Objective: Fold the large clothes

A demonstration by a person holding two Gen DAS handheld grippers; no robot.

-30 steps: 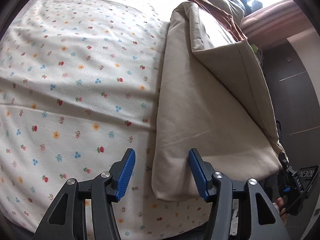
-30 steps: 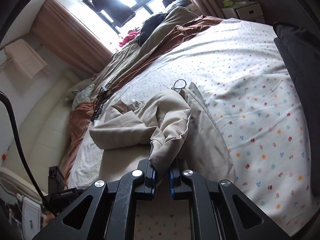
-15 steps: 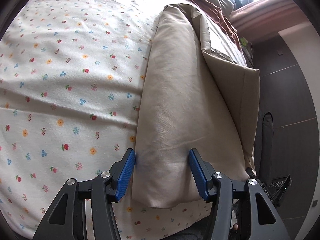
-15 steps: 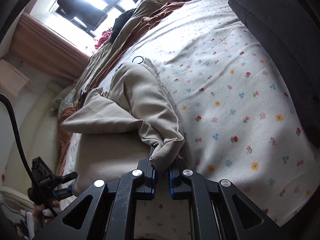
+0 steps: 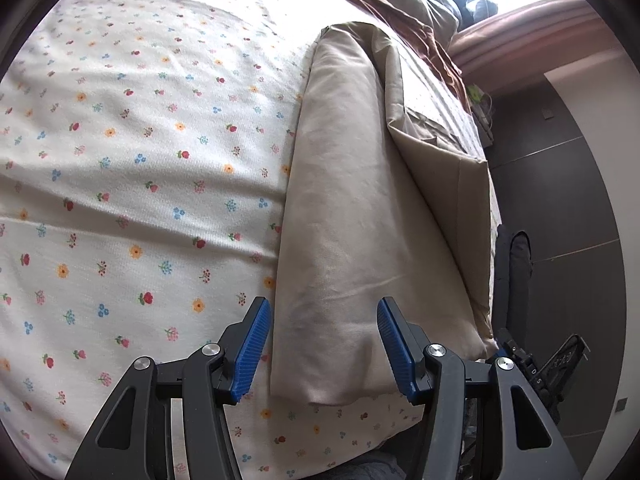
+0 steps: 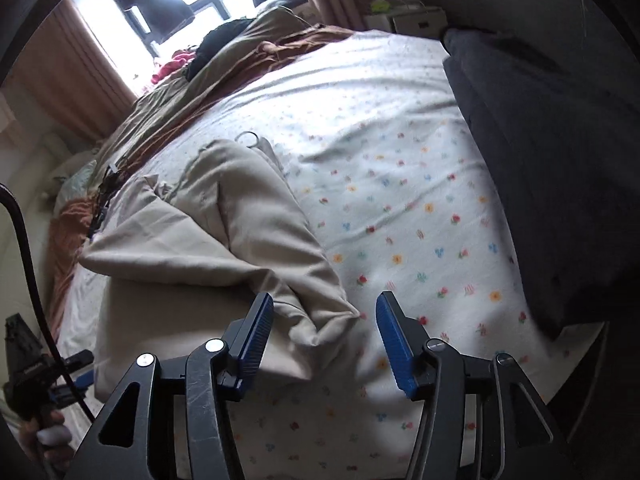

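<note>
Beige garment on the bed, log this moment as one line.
right gripper: jaws just opened, beige garment corner released | left gripper: open over folded edge | garment on floral sheet

A bed with a white flowered sheet [image 5: 140, 168] carries a beige folded garment [image 5: 340, 220] near its edge, a dark grey cushion [image 6: 552, 152], and brown bedding [image 6: 168, 120] along the far side.

The beige garment [image 5: 344, 216] hides its lower layers; far clutter blurs.

Black claw [image 5: 324, 344] arms, ribbed blue pads [image 5: 252, 350], silver screws
</note>
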